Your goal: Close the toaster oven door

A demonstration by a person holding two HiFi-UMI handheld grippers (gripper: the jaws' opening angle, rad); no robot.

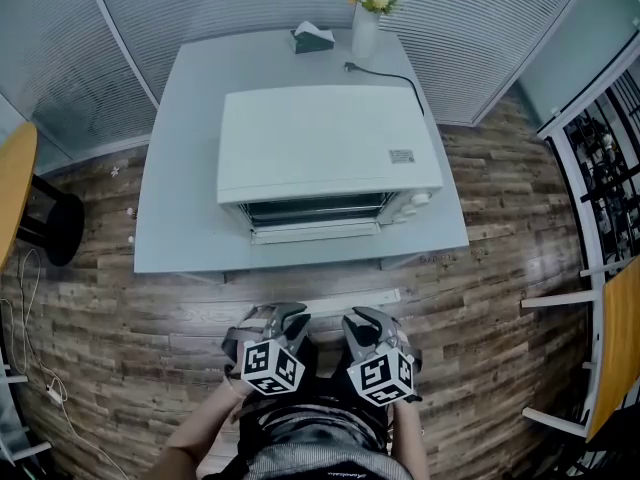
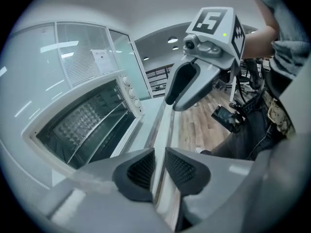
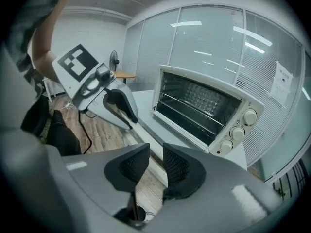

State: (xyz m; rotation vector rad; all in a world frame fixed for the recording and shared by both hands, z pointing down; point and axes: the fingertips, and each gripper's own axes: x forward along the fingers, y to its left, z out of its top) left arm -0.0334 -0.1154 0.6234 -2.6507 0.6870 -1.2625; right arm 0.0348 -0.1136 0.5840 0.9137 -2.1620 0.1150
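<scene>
Left gripper (image 2: 159, 165) and right gripper (image 3: 156, 163): slightly parted, empty. The stiff, hinged oven door (image 1: 315, 232) should lift lightly from its near edge.

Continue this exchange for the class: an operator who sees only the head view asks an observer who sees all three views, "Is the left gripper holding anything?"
Observer: No. The left gripper has its jaws slightly apart, with nothing between them.
Operator: And the right gripper?
Observer: Its own view shows the same: a narrow gap, empty.
Operator: What is inside the toaster oven?
Observer: A wire rack spans its inside.
</scene>
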